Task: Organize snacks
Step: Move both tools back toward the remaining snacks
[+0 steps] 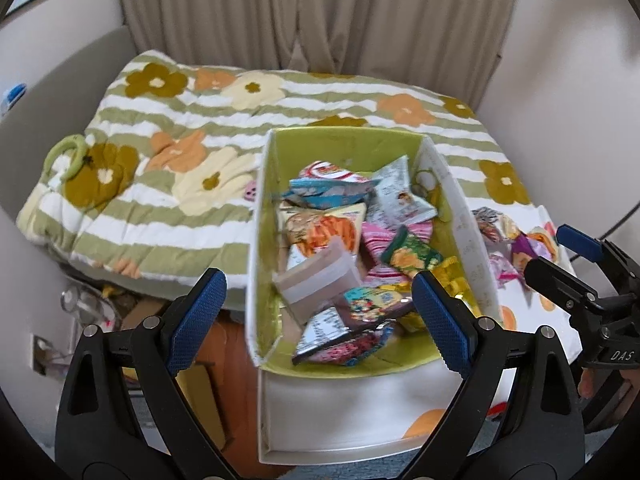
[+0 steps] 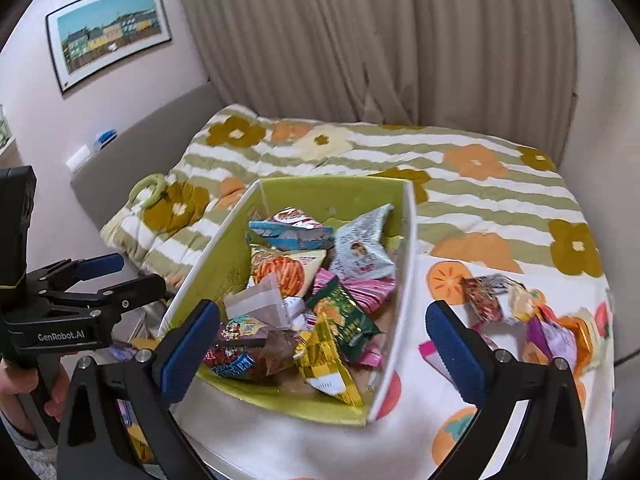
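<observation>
A flowered quilt (image 1: 168, 184) covers the bed. The green-lined box (image 2: 224, 264) holds most snack packets (image 2: 336, 276); a few loose packets (image 2: 516, 308) lie at its three o'clock. The left claw (image 1: 320, 320) and the right claw (image 2: 320, 354) are both spread, empty.

A home, plainly — a bedroom or small living room. Beige curtains (image 2: 376, 40) hang in long pleats across the back wall, and a framed picture (image 2: 110, 32) of a row of coloured buildings sits on the pale pink wall to the left. A bed or low sofa fills the middle, covered by a quilt (image 1: 192, 184) striped green and white with big orange, cream and olive flowers. A fruit-print cloth (image 2: 500, 392) lies in front — soft furnishings everywhere, nothing like a shop or workshop.
</observation>
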Action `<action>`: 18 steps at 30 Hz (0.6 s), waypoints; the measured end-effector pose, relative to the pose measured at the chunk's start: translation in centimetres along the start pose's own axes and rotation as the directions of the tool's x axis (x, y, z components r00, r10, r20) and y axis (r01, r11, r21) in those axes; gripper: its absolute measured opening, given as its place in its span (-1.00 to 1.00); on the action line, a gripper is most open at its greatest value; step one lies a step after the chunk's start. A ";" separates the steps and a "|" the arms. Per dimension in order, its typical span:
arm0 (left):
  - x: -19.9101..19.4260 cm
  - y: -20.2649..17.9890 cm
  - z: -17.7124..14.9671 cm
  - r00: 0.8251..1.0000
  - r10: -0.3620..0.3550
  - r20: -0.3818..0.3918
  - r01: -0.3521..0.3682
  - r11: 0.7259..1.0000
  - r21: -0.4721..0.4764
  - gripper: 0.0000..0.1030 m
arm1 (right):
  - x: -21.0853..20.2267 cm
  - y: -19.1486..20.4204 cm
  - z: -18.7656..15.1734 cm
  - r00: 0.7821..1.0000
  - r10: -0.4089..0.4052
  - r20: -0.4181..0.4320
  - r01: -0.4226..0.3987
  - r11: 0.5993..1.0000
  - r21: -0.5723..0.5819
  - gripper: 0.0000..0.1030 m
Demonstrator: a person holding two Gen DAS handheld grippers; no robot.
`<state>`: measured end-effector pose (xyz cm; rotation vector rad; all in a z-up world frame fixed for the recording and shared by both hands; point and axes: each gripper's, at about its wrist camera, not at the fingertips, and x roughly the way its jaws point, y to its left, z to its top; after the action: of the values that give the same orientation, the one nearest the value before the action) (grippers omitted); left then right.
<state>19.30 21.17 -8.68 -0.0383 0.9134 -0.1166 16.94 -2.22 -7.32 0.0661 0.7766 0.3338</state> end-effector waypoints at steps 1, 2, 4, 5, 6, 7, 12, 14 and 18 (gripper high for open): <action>-0.1 -0.4 0.0 1.000 -0.018 0.006 0.018 1.000 0.009 0.81 | -0.6 -0.2 -0.3 1.000 -0.019 0.011 0.019 1.000 0.010 0.99; -0.2 -0.9 0.1 0.999 -0.030 0.009 0.030 0.999 0.016 0.81 | -1.3 -0.4 -0.5 0.999 -0.040 0.021 0.040 0.999 0.021 0.99; -0.3 -2.1 0.1 0.998 -0.065 0.016 0.065 0.997 0.040 0.81 | -2.6 -1.0 -1.0 0.997 -0.075 0.036 0.073 0.996 0.045 0.99; -0.3 -2.7 0.1 0.996 -0.082 0.018 0.081 0.995 0.052 0.81 | -3.4 -1.5 -1.2 0.994 -0.101 0.046 0.098 0.994 0.057 0.99; -0.3 -3.3 0.2 0.995 -0.095 0.019 0.094 0.994 0.061 0.81 | -4.0 -1.8 -1.4 0.990 -0.130 0.052 0.127 0.990 0.066 0.99; -0.3 -4.2 0.2 0.993 -0.115 0.021 0.113 0.991 0.073 0.81 | -4.8 -2.3 -1.6 0.986 -0.159 0.057 0.154 0.985 0.074 0.99; -0.4 -8.0 0.1 0.981 -0.190 0.038 0.185 0.976 0.112 0.81 | -8.3 -5.3 -2.9 0.954 -0.287 0.086 0.274 0.953 0.131 0.99; -0.5 -9.5 0.1 0.976 -0.213 0.039 0.207 0.971 0.122 0.81 | -9.3 -6.5 -3.4 0.938 -0.338 0.081 0.325 0.935 0.144 0.99; -0.1 -13.4 -0.2 0.968 -0.248 0.032 0.240 0.959 0.149 0.81 | -9.9 -9.7 -4.4 0.927 -0.372 0.045 0.361 0.918 0.163 0.99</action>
<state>17.98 7.91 -7.59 -0.0192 0.8447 -0.4098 9.89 -14.81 -5.53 0.0740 0.7213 -0.0862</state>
